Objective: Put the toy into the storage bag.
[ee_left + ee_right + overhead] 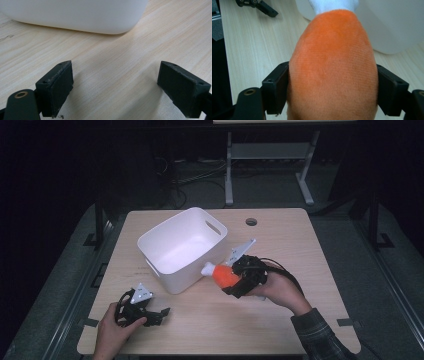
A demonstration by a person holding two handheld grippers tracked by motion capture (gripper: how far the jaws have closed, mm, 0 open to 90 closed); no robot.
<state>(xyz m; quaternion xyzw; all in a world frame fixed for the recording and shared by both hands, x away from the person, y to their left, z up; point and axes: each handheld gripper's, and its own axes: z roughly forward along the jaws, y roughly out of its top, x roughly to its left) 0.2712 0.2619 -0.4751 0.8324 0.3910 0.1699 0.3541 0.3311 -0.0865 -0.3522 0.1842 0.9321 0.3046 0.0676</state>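
- While the left hand-held gripper (159, 313) rests low on the pale wooden surface (280, 245) near its front-left corner, its jaws stand wide apart with nothing between them; bare wood grain shows in the gap in the left gripper view, and the person's left hand (114, 327) wraps its body.
- Right hand-held gripper (332, 82) is clamped on an orange plush toy (333, 67), one black jaw pressed into each flank; the toy's white tip (207, 268) points toward a white bin (182, 247) and lies just beside its near wall, though whether it touches is hard to judge from the high view.
- White bin sits tilted at centre-left of the surface, handle cut-outs in its walls, apparently empty; the person's right hand (280, 290), plaid sleeve (320, 332) behind it, holds the gripper right of the bin.
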